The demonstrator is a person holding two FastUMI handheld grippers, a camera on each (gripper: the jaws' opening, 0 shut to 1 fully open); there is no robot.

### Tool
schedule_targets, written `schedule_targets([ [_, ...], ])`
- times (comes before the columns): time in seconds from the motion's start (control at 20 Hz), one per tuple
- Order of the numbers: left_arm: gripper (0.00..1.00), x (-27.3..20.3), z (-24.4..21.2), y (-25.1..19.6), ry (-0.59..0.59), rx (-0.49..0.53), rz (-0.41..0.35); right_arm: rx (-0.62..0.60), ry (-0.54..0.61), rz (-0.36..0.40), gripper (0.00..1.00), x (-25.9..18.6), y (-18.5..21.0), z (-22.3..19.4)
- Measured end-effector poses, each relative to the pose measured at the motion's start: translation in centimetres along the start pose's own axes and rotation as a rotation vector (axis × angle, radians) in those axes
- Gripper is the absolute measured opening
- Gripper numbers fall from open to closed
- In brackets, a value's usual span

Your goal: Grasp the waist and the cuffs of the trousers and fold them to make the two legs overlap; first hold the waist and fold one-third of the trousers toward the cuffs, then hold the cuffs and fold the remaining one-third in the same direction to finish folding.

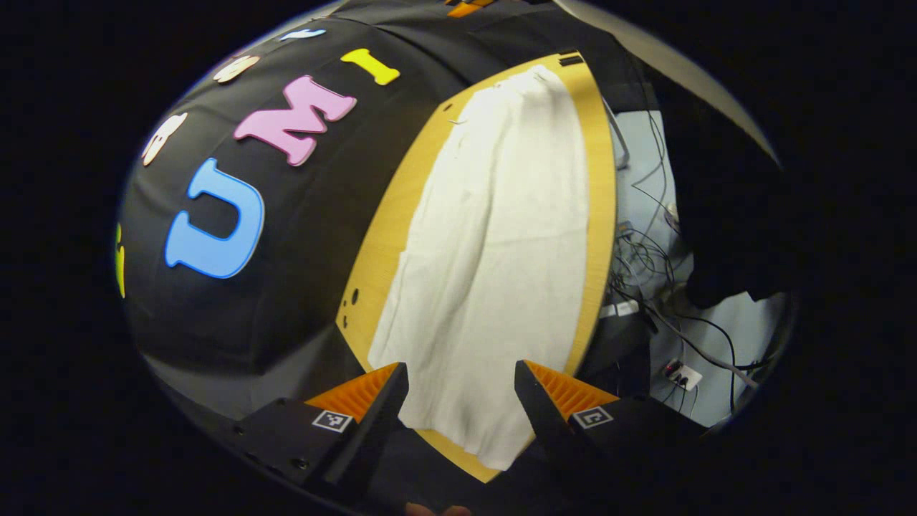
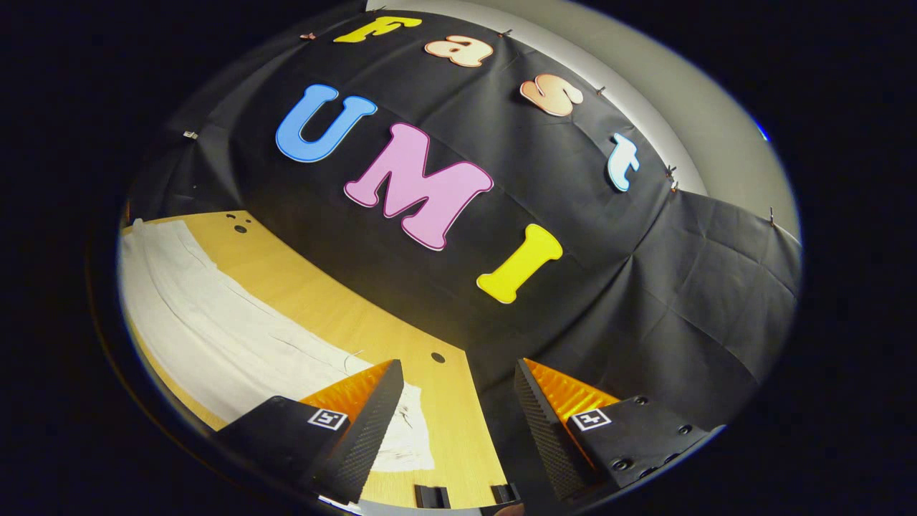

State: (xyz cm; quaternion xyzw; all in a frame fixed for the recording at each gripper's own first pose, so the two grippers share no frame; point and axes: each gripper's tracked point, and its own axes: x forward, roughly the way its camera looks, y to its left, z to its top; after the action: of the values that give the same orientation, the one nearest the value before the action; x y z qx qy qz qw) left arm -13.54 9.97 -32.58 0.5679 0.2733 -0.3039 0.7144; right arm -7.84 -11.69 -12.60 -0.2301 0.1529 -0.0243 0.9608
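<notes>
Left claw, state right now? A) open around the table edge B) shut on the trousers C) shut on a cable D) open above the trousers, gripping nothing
D: the left claw stands with its fingers spread apart, and the white trousers lie flat on the wooden table showing through the gap, ungripped.

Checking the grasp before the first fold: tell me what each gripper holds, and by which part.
Nothing is held. The left gripper is open above one end of the white trousers; the right gripper is open near their other end.
</notes>
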Motion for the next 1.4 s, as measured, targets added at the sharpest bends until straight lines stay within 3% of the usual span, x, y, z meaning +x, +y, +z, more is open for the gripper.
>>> schedule_targets([
  [0.4, 0.95, 2.9, -4.4, -3.9, 0.134, 0.123, -0.110, -0.012, 0.008, 0.004, 0.97, 0.0, 0.7, 0.1],
  [0.85, 0.91, 6.7, -4.8, -1.9, 0.212, 0.221, -0.148, -0.094, 0.058, 0.044, 0.97, 0.2, 1.9, -3.0],
  [1.05, 0.76, 8.4, -4.6, -1.3, 0.241, 0.165, -0.185, -0.121, 0.103, 0.055, 0.97, -0.1, 1.7, -5.6],
  [1.15, 0.54, 9.2, -4.8, -1.5, 0.264, 0.135, -0.211, -0.149, 0.123, 0.071, 0.97, -0.2, 2.0, -7.0],
  [1.2, 0.35, 9.7, -5.0, -1.3, 0.271, 0.140, -0.215, -0.177, 0.129, 0.087, 0.97, -0.3, 2.4, -8.0],
  [1.3, 0.09, 10.2, -5.4, -0.8, 0.273, 0.181, -0.181, -0.256, 0.130, 0.134, 0.97, -0.3, 3.0, -9.9],
  [1.4, 0.07, 10.2, -5.1, -0.7, 0.259, 0.199, -0.174, -0.359, 0.139, 0.210, 0.96, 0.0, 4.5, -12.5],
])
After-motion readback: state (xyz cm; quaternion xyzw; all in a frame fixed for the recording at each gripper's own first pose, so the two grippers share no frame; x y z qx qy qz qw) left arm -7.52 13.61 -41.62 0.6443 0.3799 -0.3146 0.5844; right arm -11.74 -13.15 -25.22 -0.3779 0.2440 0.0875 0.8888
